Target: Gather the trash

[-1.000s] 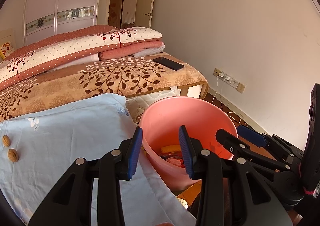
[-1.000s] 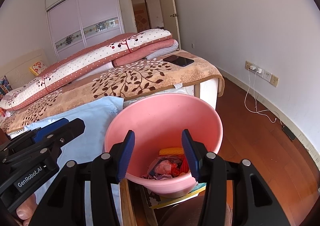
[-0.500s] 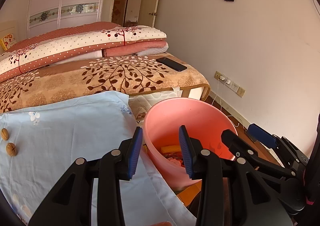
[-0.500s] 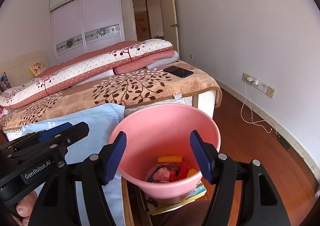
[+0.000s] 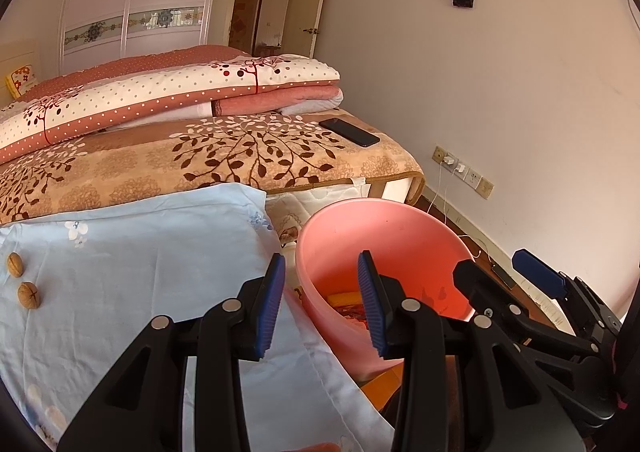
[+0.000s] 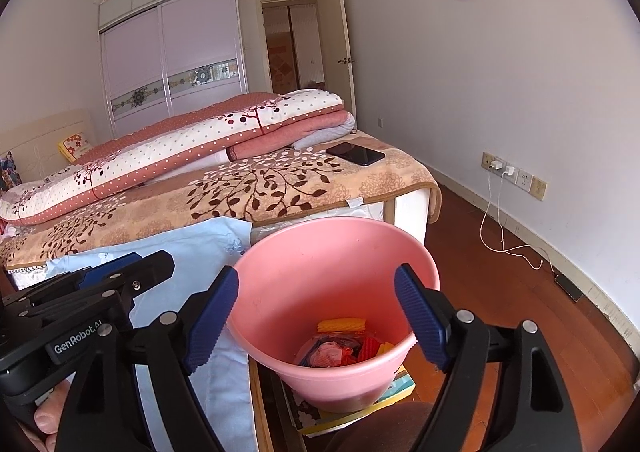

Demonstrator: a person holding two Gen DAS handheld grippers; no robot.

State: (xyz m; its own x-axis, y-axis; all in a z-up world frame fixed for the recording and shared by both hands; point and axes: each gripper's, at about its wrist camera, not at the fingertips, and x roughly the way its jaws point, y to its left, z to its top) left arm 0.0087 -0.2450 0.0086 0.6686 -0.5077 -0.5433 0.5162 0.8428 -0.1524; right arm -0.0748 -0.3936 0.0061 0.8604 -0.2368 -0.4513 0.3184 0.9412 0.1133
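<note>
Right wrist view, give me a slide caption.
Open right gripper poised above pink bucket holding colorful trash, beside the bed.

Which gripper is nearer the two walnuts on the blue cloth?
Left. The left gripper hangs open over the blue cloth holding the walnuts; the right gripper is open over the pink bucket.
</note>
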